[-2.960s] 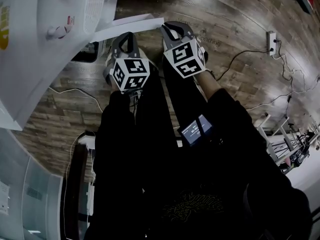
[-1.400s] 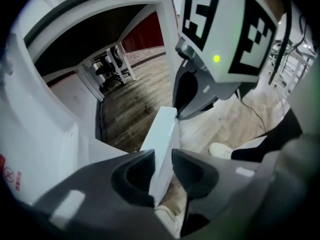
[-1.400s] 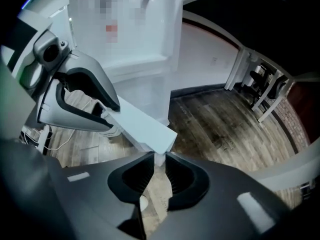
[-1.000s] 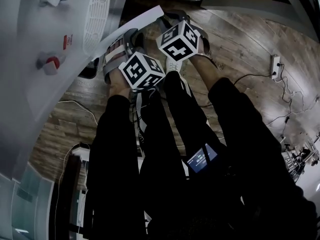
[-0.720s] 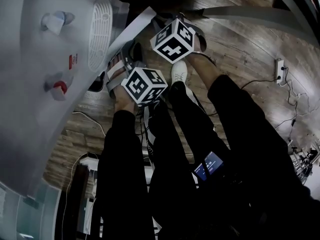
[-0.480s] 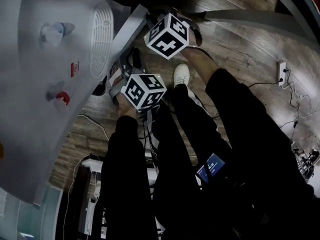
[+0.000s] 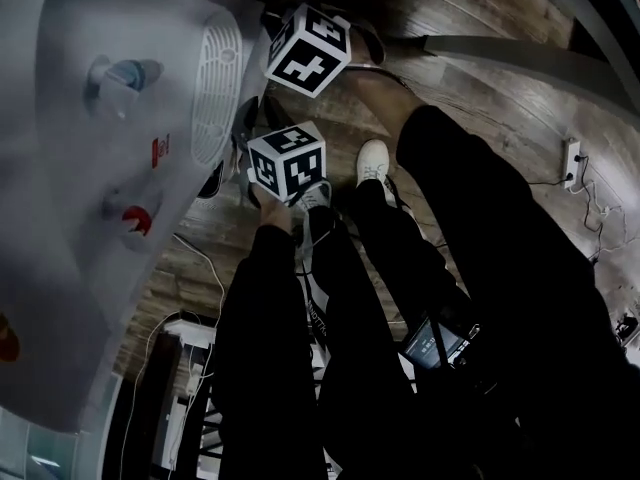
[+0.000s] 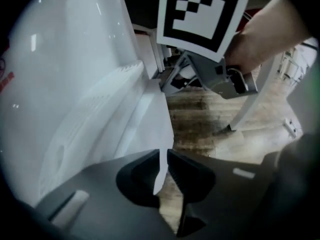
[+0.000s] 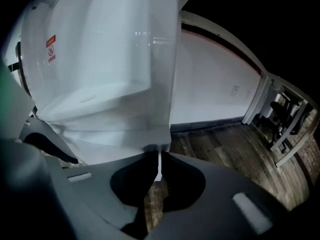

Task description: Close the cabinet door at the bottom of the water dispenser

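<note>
A: Since door's not shut yet, where do we log it?
B: Water dispenser [image 7: 100, 168] at left, cabinet door [image 8: 155, 118] at its base, edge sticking out. Left gripper [image 8: 163, 156] has that edge btwn jaws, pads on it, opening slightly.
A: Right gripper [image 9: 159, 160]?
B: Closing on same edge further along; we reckon both pinch it to swing it shut.
</note>
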### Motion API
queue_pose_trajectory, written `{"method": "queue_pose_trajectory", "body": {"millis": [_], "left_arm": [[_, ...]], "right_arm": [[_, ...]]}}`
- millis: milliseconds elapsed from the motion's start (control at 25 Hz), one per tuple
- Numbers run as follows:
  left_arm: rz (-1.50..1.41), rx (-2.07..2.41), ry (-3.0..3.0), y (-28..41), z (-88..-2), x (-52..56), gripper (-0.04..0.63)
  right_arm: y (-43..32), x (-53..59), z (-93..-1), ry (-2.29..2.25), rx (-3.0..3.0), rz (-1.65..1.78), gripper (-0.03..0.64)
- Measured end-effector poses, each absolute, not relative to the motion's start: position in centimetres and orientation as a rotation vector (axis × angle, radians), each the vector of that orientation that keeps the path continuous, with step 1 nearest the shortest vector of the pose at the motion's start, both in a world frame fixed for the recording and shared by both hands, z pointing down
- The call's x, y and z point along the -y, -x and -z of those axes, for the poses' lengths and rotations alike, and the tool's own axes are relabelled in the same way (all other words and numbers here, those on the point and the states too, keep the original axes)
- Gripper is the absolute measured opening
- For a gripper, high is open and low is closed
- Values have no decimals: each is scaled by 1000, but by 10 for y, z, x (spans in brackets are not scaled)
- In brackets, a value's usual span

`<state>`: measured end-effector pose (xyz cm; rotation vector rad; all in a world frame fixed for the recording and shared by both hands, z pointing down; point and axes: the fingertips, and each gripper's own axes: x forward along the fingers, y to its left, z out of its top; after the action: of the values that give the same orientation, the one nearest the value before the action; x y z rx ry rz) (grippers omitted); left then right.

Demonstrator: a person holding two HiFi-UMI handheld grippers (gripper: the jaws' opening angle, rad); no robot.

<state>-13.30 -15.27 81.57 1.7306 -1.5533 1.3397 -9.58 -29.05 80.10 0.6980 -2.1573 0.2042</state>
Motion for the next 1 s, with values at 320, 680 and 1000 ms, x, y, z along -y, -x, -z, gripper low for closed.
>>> {"method": "queue_pose_trajectory", "body": {"millis": [320,680,1000], "left_arm": [[-1179,1726,-1716,135,-807,165,44],[-1090,1678,-1799,120,-798,164,9],[-959,1620,-1888,102,-776,161,8]], "right_arm": [[126,309,-804,-662,2245,-210,-2],[111,299,-801,-669,2226,-181,0],[53,238,-797,-746,2211,-262,0]]}}
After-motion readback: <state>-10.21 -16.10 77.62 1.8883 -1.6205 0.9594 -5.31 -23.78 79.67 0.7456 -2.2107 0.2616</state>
